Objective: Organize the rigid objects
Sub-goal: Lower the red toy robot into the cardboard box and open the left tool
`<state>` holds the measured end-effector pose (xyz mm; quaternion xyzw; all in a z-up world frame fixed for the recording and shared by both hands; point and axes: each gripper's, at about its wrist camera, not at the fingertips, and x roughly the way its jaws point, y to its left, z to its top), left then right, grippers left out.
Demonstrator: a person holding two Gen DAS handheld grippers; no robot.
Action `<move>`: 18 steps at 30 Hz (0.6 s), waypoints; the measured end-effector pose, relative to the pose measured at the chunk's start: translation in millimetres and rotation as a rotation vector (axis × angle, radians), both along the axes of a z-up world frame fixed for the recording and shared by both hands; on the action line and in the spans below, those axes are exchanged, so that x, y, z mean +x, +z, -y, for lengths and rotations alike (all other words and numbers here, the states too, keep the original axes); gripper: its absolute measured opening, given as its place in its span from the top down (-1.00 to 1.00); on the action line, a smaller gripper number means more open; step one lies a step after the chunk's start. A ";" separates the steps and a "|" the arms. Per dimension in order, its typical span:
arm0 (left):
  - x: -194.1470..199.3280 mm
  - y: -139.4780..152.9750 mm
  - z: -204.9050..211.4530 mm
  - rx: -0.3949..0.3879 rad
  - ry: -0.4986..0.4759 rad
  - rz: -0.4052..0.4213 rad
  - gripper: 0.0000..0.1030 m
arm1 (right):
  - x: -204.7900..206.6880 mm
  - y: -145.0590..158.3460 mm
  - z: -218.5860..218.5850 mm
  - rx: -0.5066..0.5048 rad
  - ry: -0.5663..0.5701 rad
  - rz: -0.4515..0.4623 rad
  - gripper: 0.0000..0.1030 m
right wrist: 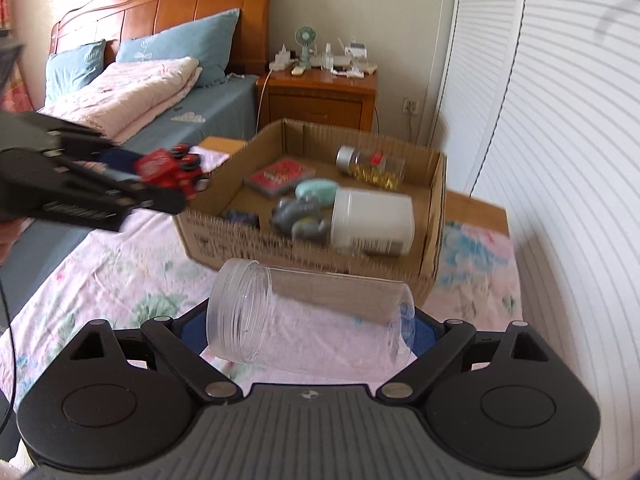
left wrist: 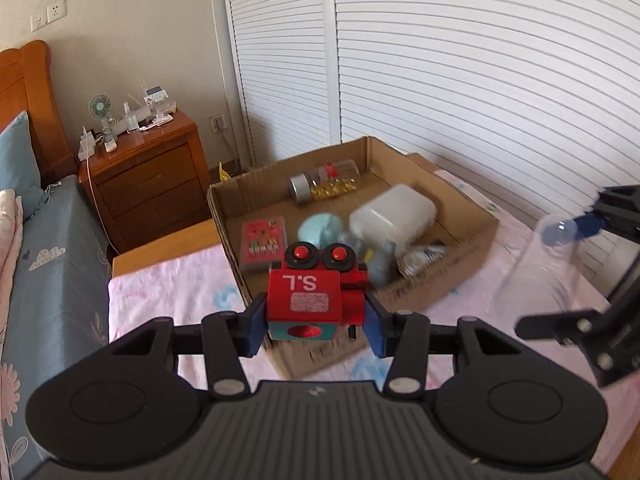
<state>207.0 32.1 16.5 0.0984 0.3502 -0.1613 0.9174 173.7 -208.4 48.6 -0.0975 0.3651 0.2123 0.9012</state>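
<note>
My left gripper is shut on a red toy vehicle with black wheels, held upside down just above the near edge of the cardboard box. The right wrist view shows the toy and the left gripper left of the box. My right gripper is shut on a clear plastic jar, lying sideways with its open mouth to the left, in front of the box. In the left wrist view the jar hangs at the right.
In the box lie a white bottle, a capsule jar, a pink card box, a mint round thing and a grey toy. The box rests on a floral sheet. A wooden nightstand and louvred doors stand behind.
</note>
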 end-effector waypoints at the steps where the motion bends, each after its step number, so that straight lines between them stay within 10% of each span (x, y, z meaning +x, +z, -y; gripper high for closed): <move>1: 9.7 -1.5 0.4 0.001 0.006 -0.001 0.07 | 3.1 3.1 -0.6 -0.003 -0.002 0.007 -0.85; 11: 73.5 -29.8 3.6 0.010 0.089 -0.023 0.07 | 12.8 17.7 2.5 -0.015 -0.026 0.031 -0.85; 18: 73.1 -32.1 -1.3 -0.010 0.115 0.012 -0.56 | 21.7 18.7 1.1 -0.036 -0.032 0.034 -0.85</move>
